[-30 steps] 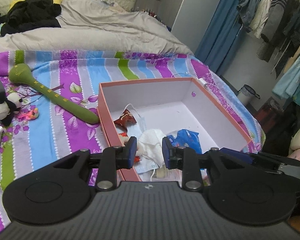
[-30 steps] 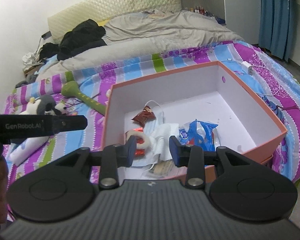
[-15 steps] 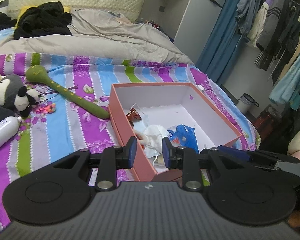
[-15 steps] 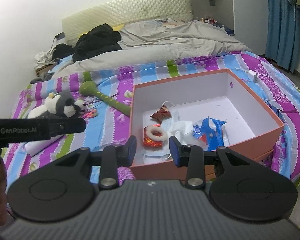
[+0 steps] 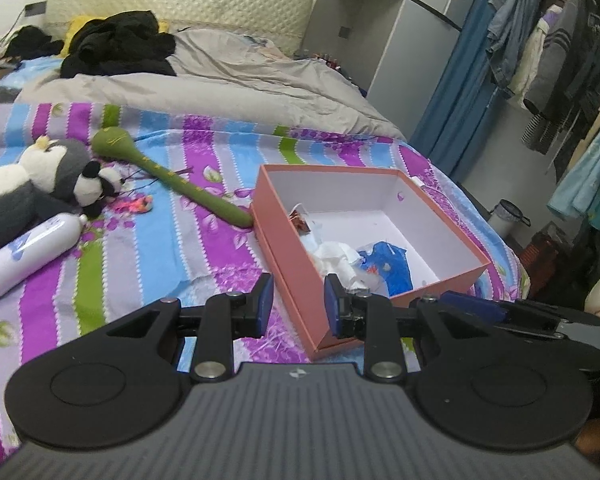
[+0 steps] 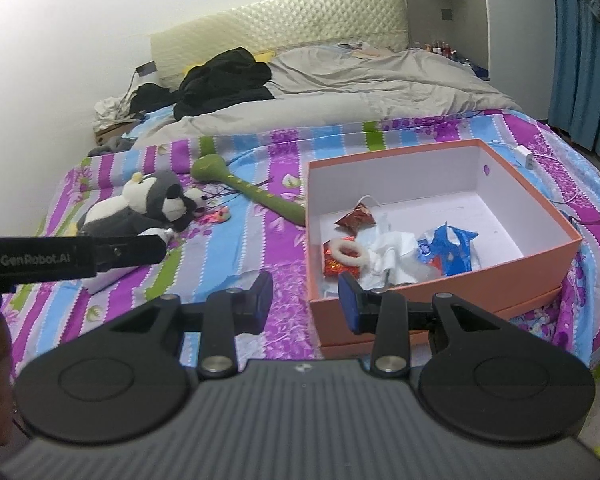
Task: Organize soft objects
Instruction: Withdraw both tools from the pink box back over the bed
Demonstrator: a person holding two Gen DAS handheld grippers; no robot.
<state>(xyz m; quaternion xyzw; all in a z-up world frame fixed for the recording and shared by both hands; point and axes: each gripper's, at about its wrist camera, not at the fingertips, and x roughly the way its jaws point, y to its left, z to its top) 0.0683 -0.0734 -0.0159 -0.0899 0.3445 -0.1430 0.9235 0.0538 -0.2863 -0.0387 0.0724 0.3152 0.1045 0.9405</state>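
An open orange box sits on the striped bedspread. It holds a blue wrapper, white masks, a red packet and a white ring. A grey-and-white plush toy, a green soft mallet and a small pink toy lie left of the box. My left gripper and right gripper are both open and empty, held back from the box's near corner.
A white bottle lies at the left by the plush. A grey duvet and black clothes cover the far bed. A charger and cable lie right of the box. Hanging clothes and a bin stand at the right.
Both grippers have pulled back and up from over the box, so more of the bed and the plush toy show. Both jaws stay open and empty.
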